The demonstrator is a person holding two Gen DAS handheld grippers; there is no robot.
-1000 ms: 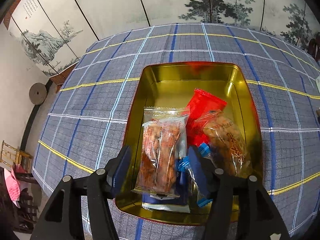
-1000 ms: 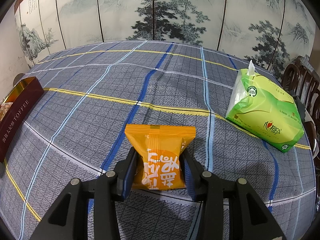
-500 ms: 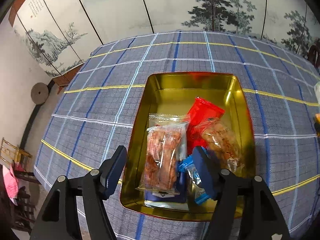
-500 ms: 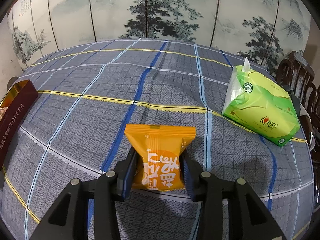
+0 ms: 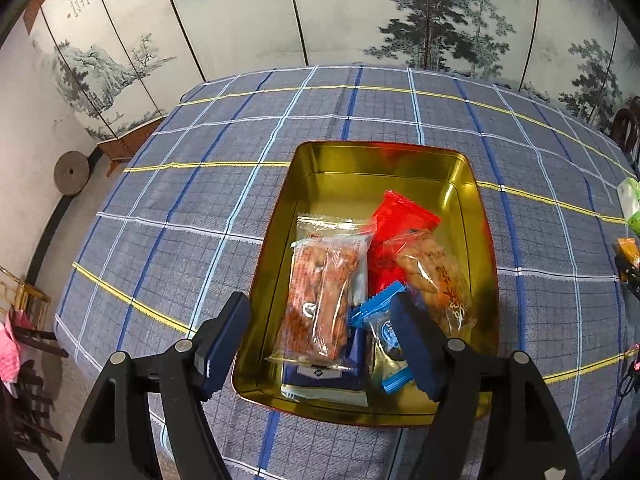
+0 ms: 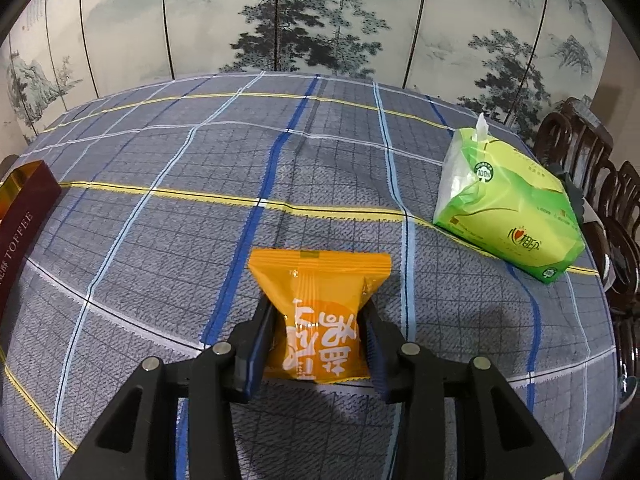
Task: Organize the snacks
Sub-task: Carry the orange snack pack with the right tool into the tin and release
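A gold tin (image 5: pixel 472 184) with dark red outer walls sits on the checked tablecloth and holds several snack packets: a clear packet of brown bars (image 5: pixel 324 292), a red packet (image 5: pixel 400 220), a clear packet of crackers (image 5: pixel 436 276) and blue-wrapped sweets (image 5: pixel 380 304). My left gripper (image 5: pixel 324 348) is open and empty, raised above the tin's near end. My right gripper (image 6: pixel 316 340) is shut on an orange snack packet (image 6: pixel 320 300), held just above the cloth. The tin's red side (image 6: pixel 20 224) shows at the left of the right wrist view.
A green tissue pack (image 6: pixel 512 208) lies on the table to the right of the orange packet. Dark wooden chairs (image 6: pixel 592 184) stand at the table's right edge. A painted folding screen (image 6: pixel 320 16) stands behind the table.
My left gripper has risen and pulled back from the tin, and its jaws have widened. My right gripper has lifted the orange packet slightly; the view has drawn back a little.
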